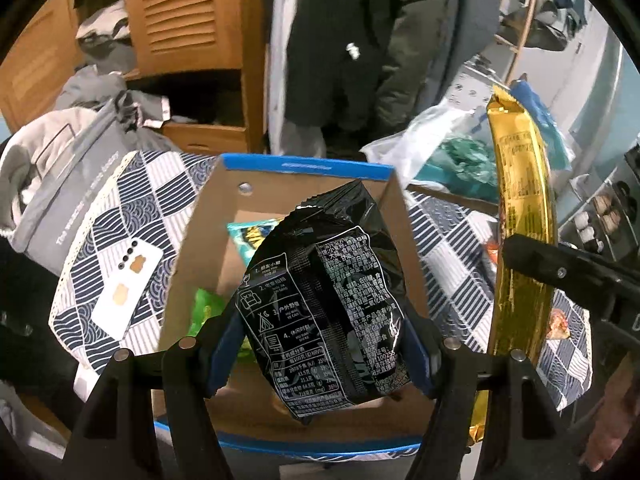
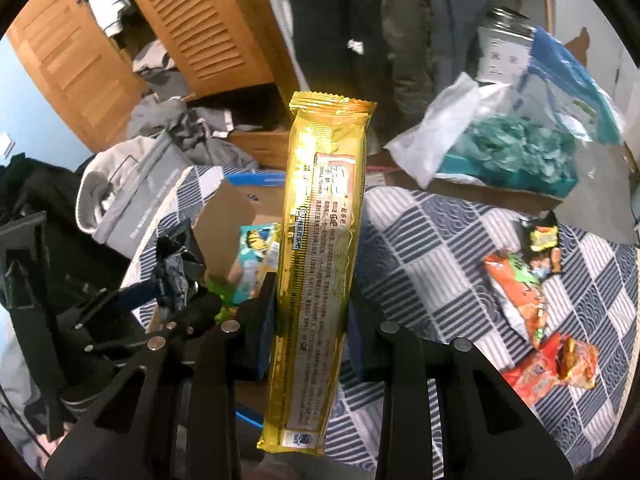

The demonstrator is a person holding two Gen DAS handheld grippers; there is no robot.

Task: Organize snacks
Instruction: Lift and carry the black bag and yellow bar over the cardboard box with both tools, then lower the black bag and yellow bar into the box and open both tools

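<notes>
Left wrist view showed the left gripper (image 1: 320,344) with its jaws pinching a black snack bag (image 1: 324,308) across its lower half, held over the open cardboard box (image 1: 208,216), where a teal packet (image 1: 250,234) and a green packet (image 1: 206,306) already lay. At three o'clock stood the long gold packet (image 1: 520,216). In the right wrist view the right gripper (image 2: 310,340) had its jaws pressed together on that gold packet, gripping low so most of it stood upright above. Three loose snack packets (image 2: 536,300) lay on the checked bedspread (image 2: 420,240) around three to four o'clock. Both packets looked light, crinkly and slippery; the black one puffy and probably easily crushed. A mid-body pinch seemed safest.
</notes>
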